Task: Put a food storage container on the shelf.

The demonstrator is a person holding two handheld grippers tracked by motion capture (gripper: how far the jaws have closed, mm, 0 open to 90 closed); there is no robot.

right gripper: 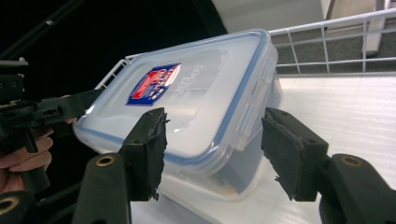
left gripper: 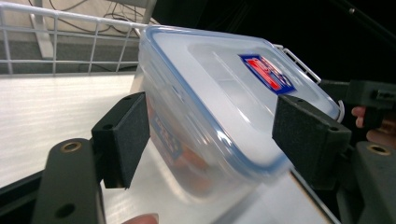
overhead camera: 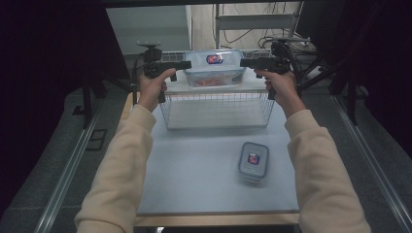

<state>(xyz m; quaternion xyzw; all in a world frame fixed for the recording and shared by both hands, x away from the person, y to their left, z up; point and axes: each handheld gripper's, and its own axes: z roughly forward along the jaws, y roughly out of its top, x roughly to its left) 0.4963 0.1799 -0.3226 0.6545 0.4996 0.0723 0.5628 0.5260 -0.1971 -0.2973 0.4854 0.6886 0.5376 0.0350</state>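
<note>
A clear plastic container with a blue-edged lid and a red and blue label (overhead camera: 214, 68) rests on the white surface at the far side of a wire basket (overhead camera: 170, 116). Something orange shows through its wall. My left gripper (overhead camera: 187, 65) is at its left end and my right gripper (overhead camera: 244, 63) at its right end. In the left gripper view the container (left gripper: 210, 93) lies between the jaws of my left gripper (left gripper: 212, 116), which look slack around it. In the right gripper view the container (right gripper: 196, 102) sits between the jaws of my right gripper (right gripper: 215, 128), with a gap at the right pad (right gripper: 289, 154).
A second, smaller lidded container (overhead camera: 253, 161) stands on the grey table (overhead camera: 194, 170), right of middle. A wire rail runs behind the white surface. Dark stands, cables and a shelf frame crowd the floor beyond the table.
</note>
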